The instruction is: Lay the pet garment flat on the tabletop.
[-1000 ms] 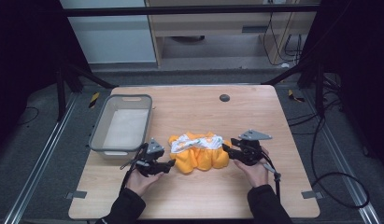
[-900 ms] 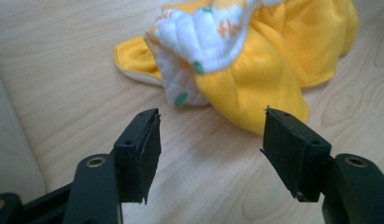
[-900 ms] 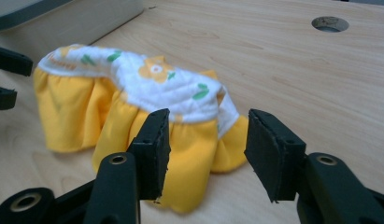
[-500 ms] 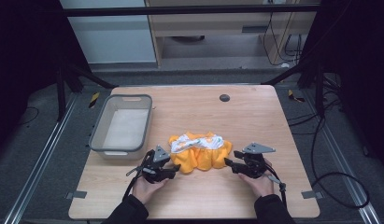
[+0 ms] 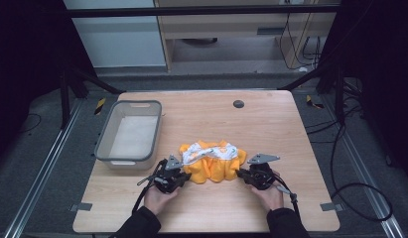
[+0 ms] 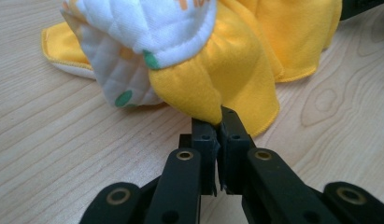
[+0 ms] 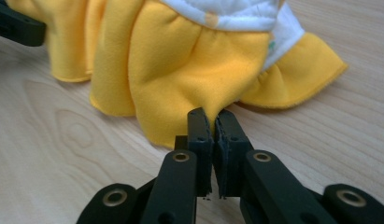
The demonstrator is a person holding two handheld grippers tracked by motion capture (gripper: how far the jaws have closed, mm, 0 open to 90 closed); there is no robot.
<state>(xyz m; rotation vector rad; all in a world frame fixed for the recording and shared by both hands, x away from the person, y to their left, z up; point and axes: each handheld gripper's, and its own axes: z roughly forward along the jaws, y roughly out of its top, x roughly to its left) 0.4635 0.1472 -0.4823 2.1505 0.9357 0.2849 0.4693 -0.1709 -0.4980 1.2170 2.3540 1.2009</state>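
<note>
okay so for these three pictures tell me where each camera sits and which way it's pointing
High view: above the person's side, looking forward and down on the table; both hands, left gripper and right gripper at the yellow cloth, grey bin to the left.
Left gripper view: rides the left gripper, looking along its jaws shut on a yellow fold.
Right gripper view: rides the right gripper, jaws pinching the cloth's hem.
Shared: all three show the cloth and the wooden tabletop.
</note>
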